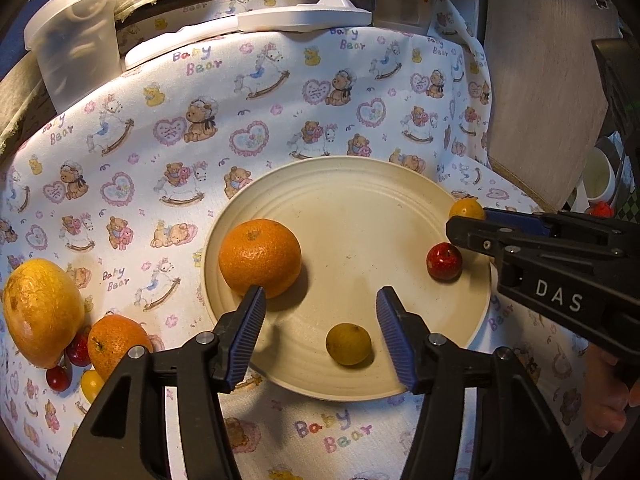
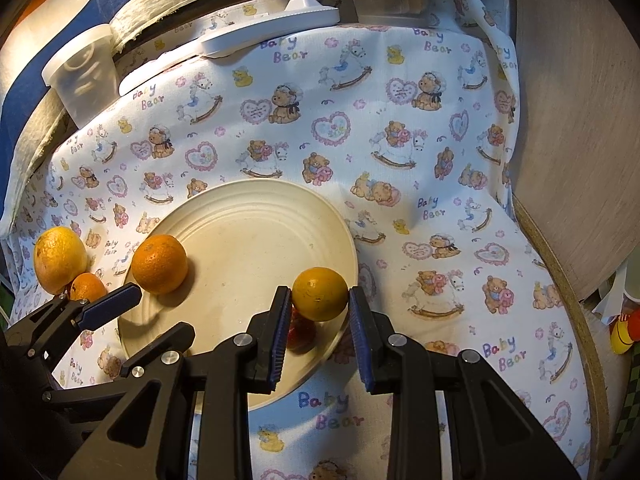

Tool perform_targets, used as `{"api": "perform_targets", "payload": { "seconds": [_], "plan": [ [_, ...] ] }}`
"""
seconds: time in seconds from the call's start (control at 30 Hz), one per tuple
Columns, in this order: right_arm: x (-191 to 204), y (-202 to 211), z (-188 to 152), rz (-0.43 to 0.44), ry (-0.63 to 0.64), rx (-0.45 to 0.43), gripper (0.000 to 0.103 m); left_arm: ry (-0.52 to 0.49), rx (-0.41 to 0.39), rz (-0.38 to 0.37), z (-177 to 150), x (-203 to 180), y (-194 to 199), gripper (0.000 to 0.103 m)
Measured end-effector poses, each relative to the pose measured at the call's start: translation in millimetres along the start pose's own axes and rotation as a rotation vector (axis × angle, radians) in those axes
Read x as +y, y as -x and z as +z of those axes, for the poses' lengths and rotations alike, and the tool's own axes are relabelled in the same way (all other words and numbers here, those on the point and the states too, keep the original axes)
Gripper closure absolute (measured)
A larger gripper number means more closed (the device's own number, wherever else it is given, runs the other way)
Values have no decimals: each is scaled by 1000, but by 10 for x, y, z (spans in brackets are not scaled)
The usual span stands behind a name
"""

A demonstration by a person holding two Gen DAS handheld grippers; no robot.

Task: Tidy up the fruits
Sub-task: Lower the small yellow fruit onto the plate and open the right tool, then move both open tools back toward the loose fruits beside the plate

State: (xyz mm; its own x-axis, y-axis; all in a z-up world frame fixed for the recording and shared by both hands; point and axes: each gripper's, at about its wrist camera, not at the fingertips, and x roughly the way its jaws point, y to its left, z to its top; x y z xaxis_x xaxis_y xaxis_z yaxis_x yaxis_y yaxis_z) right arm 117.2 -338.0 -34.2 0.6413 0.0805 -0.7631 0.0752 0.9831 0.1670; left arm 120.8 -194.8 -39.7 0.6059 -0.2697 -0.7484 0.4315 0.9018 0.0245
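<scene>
The left gripper [image 1: 320,332] stands released over the plate [image 1: 400,184], a small greenish fruit [image 1: 348,343] lying loose between its fingers beside the orange [image 1: 260,257]. The right gripper [image 2: 320,312] clenches a small yellow fruit [image 2: 319,293] above the plate's rim; dropped there, it could roll onto the cloth [image 2: 420,160] or knock the red fruit [image 1: 444,261].

The red fruit [image 2: 298,332] (right view) sits half hidden behind the held yellow fruit [image 2: 320,294].
</scene>
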Motion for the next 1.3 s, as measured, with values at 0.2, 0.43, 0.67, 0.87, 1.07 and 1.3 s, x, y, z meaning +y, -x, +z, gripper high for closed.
{"api": "perform_targets", "payload": {
  "seconds": [0.2,0.43,0.67,0.87,1.07,1.3],
  "plan": [
    [-13,43,2,16,-17,-15,53,9,-40,7,64,47,158,47],
    [119,384,-2,21,24,-173,43,27,-237,35,186,299,901,35],
    [357,668,-104,27,89,-321,23,9,-447,147,-16,557,1574,9],
    [490,825,-209,-1,125,-471,0,104,-532,201,-310,863,1718,1],
    [544,856,-269,4,144,-517,1,148,-579,275,-540,1069,1677,1],
    [659,971,-346,49,169,-530,1,180,-534,281,-569,1166,1658,1]
  ]
}}
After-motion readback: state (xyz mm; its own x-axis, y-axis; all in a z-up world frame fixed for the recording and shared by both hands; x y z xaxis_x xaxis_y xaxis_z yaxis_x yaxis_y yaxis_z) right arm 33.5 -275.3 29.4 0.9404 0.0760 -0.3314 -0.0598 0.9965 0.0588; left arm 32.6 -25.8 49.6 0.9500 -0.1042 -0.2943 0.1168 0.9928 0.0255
